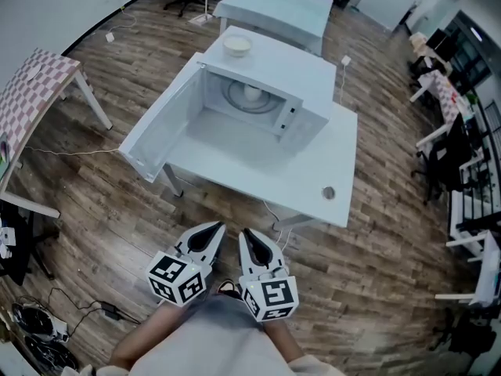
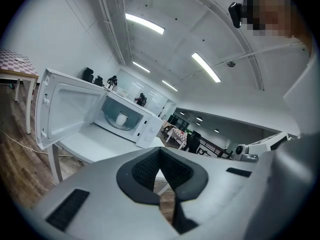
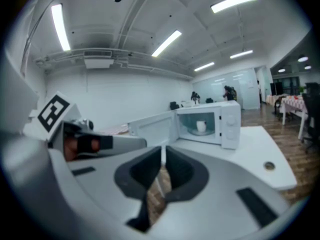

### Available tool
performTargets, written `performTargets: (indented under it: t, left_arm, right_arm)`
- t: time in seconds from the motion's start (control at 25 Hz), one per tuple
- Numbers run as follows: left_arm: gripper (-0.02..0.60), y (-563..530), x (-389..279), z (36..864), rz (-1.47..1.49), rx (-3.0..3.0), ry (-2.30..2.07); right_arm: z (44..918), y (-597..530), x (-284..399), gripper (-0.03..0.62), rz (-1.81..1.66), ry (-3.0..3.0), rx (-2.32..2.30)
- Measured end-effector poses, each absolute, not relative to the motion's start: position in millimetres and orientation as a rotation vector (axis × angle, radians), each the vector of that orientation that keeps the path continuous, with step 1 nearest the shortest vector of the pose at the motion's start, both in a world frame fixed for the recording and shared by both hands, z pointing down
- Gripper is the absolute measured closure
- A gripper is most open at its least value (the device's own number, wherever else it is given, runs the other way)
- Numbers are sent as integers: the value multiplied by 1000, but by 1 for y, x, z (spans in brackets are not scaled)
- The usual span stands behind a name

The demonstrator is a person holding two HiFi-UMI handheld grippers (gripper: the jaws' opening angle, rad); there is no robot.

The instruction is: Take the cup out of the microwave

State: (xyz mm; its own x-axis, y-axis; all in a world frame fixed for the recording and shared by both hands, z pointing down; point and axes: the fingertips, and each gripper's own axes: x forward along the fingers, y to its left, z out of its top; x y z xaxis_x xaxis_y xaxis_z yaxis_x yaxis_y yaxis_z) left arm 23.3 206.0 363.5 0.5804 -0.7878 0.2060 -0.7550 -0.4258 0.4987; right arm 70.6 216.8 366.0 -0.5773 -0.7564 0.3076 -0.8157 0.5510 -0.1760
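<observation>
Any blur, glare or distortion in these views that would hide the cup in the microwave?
Head view: evenly lit and sharp, with fisheye curving of straight lines; the small white cup inside the open white microwave is plain. Left gripper view: dark round vignette and bright ceiling strip lights, but no glare on the cup. Right gripper view: softer overall, cup discernible.

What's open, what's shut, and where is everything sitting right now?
Microwave door: swung wide open.
Cup: upright inside the microwave.
Bowl: sitting on top of the microwave.
Left gripper: fingers shut, empty.
Right gripper: fingers shut, empty.
</observation>
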Motion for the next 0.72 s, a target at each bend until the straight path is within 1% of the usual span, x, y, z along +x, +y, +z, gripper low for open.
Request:
performTargets:
  t: [0.52, 0.72]
  left_arm:
    - [572, 158, -19, 360, -100, 2272, -1128]
    - [572, 141, -39, 348, -152, 2306, -1083]
  right_arm:
    - [361, 171, 24, 569, 438, -2543, 1351]
    - [353, 154, 2, 569, 398, -2546, 1381]
